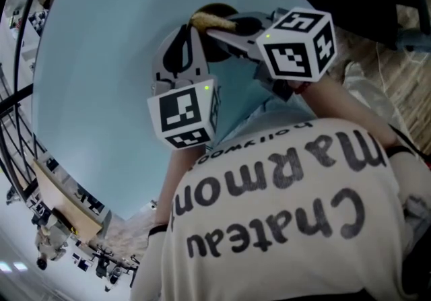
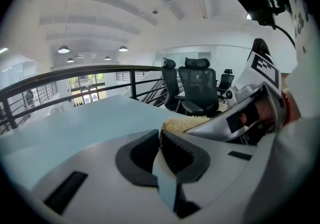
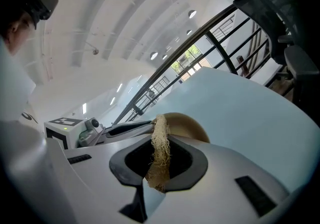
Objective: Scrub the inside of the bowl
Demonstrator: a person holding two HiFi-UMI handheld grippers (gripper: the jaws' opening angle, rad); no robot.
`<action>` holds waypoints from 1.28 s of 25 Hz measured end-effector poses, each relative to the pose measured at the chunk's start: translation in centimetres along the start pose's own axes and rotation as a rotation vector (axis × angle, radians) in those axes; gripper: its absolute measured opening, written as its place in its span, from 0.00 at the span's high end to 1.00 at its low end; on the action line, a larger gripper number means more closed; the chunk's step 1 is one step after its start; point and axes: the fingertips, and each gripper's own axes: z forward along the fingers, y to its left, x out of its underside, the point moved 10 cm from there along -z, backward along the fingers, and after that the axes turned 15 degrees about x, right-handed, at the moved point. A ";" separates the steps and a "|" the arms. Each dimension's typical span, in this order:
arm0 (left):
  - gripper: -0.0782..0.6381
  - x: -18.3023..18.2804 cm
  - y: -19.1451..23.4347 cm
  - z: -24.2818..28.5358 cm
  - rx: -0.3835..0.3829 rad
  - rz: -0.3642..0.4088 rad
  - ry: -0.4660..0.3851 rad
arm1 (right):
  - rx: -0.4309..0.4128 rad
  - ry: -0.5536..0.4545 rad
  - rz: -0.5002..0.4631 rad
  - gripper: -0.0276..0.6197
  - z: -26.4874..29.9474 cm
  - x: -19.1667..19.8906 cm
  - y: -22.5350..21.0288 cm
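At round tan bowl (image 3: 192, 125): fibrous scrubber (image 3: 161, 150) (flat).

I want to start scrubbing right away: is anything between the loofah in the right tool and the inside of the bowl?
Nothing visible does. The right tool is shut on the loofah, whose end reaches the bowl. The left tool grips the bowl's edge, clear of its opening.
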 end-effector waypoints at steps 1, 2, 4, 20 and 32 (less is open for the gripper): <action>0.86 0.0 0.0 0.0 0.000 -0.002 0.003 | -0.004 0.001 -0.005 0.86 0.0 0.0 0.1; 0.86 0.1 0.0 0.0 0.002 -0.001 0.004 | -0.006 0.003 -0.009 0.86 0.1 0.0 0.1; 0.86 0.2 0.1 0.0 0.006 0.009 0.000 | -0.009 0.005 -0.014 0.86 0.2 -0.1 0.1; 0.86 0.3 -0.7 0.4 0.028 0.085 0.002 | 0.110 0.012 0.079 0.86 0.2 0.4 -2.3; 0.85 0.1 -0.5 0.4 0.031 0.107 -0.017 | 0.161 0.017 0.136 0.86 0.1 1.0 -3.8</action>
